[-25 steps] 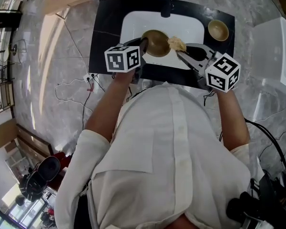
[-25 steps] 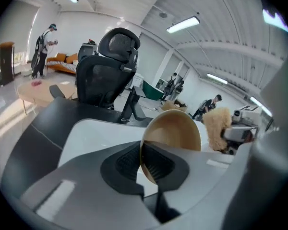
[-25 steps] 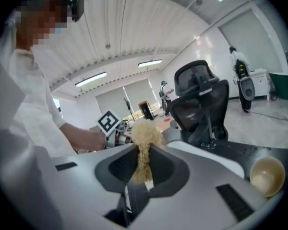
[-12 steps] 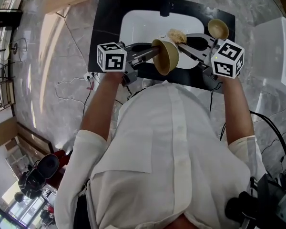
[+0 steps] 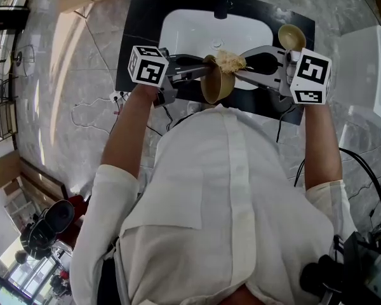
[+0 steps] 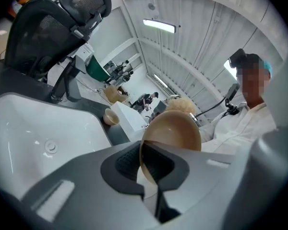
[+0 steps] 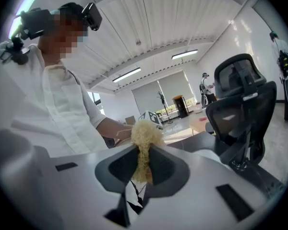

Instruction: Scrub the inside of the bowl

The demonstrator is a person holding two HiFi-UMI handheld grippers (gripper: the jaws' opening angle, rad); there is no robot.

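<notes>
Tan bowl (image 5: 217, 81) tipped on edge over the sink (image 5: 190, 33).
Left tongs (image 6: 149, 164) pinch its rim; right tongs (image 7: 143, 166) clamp a pale scrubber (image 7: 145, 133) beside it.

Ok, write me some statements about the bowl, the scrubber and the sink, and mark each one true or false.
1. The left gripper is shut on the rim of the brown bowl. True.
2. The right gripper is empty. False: it is shut on a pale fibrous scrubber.
3. The brown bowl lies flat in the basin. False: it is held up on edge over the white sink.
4. A second bowl stands on the black counter, to the right of the sink. True.
</notes>
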